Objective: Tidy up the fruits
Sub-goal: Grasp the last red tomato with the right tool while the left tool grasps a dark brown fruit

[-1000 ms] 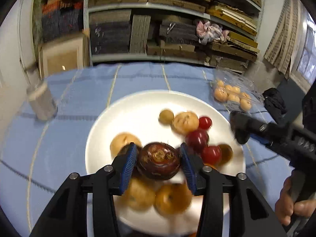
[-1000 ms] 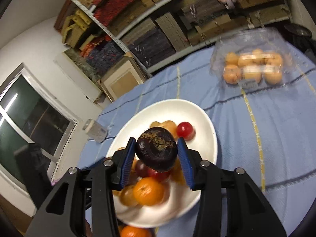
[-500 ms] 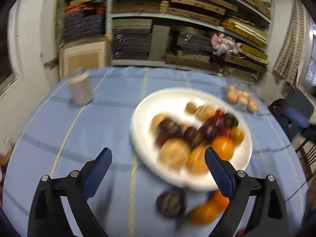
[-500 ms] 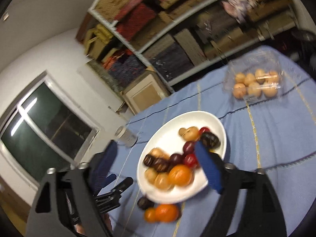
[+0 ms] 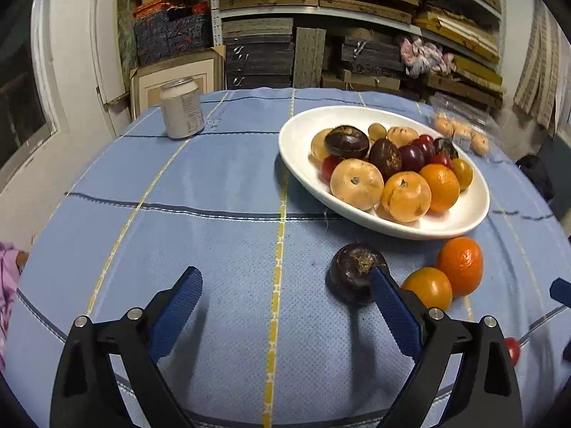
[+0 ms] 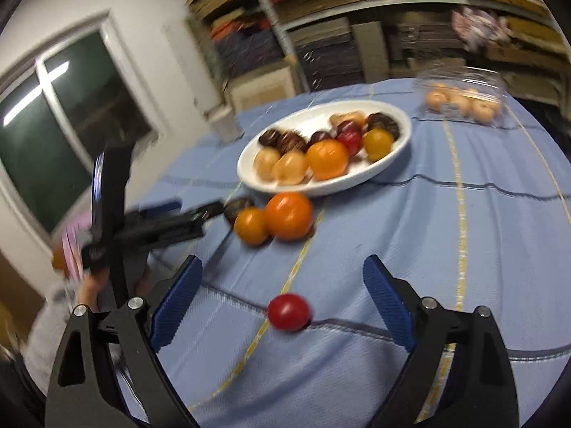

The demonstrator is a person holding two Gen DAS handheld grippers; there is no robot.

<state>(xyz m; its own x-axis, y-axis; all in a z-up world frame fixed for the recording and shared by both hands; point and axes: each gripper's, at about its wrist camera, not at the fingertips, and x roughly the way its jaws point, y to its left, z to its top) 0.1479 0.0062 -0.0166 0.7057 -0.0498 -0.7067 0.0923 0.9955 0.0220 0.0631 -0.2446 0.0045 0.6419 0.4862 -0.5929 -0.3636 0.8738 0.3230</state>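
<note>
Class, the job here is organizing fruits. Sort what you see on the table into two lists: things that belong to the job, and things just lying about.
Belongs to the job:
white plate of fruit
dark fruit on the cloth
two oranges
red tomato

Just lying about:
drink can
clear clamshell box of pale fruit, arguably

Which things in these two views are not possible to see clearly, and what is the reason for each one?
- Dark fruit on the cloth, left wrist view: the left tool's blue finger covers its near right side.
- Small red fruit, left wrist view: mostly behind the tool's black arm.
- Can, right wrist view: motion blur; label unreadable.
- Clear box of pale fruits, left wrist view: too small and blurred to count them.
</note>
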